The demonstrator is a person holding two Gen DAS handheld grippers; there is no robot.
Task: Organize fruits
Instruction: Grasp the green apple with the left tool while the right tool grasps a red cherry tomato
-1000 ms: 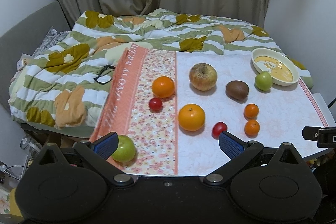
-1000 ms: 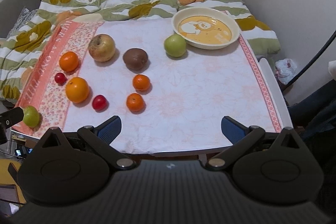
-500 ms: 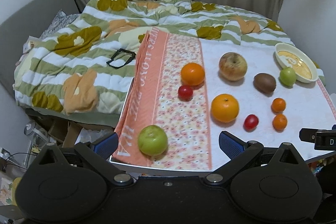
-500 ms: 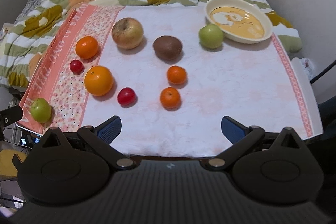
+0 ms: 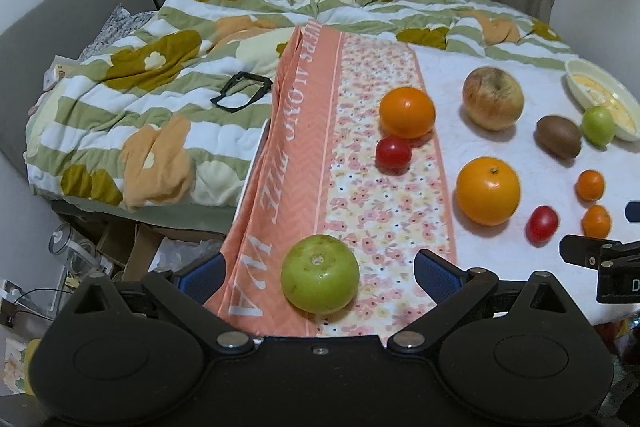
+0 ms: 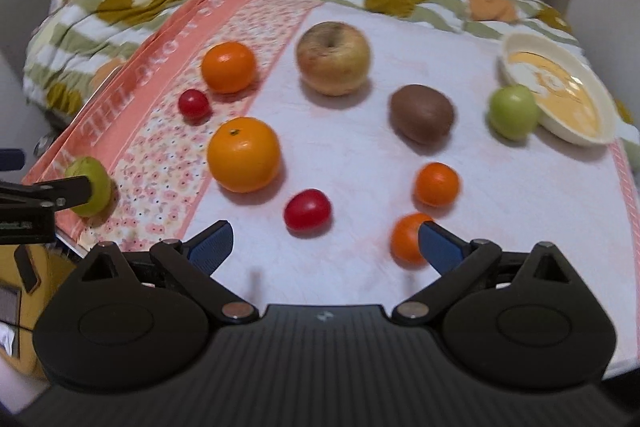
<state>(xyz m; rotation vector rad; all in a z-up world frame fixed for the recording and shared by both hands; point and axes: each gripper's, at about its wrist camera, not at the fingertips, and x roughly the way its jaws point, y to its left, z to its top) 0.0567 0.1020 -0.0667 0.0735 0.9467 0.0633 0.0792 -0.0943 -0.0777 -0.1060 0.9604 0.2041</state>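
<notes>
Fruit lies on a cloth-covered table. My left gripper is open with a green apple between its fingers at the table's near left corner, untouched. My right gripper is open and empty, low over the table, with a red tomato just ahead and a small mandarin by its right finger. Further off lie a large orange, a second orange, another tomato, a yellow-brown apple, a kiwi, a second mandarin and a second green apple.
A cream bowl stands at the far right of the table. A bed with a flowered quilt lies behind and to the left, with black glasses on it. The table's left edge drops to floor clutter.
Both grippers have moved forward and down toward the table. The left one has swung left so the green apple now lies between its fingers. The right one has closed in on the tomato.
</notes>
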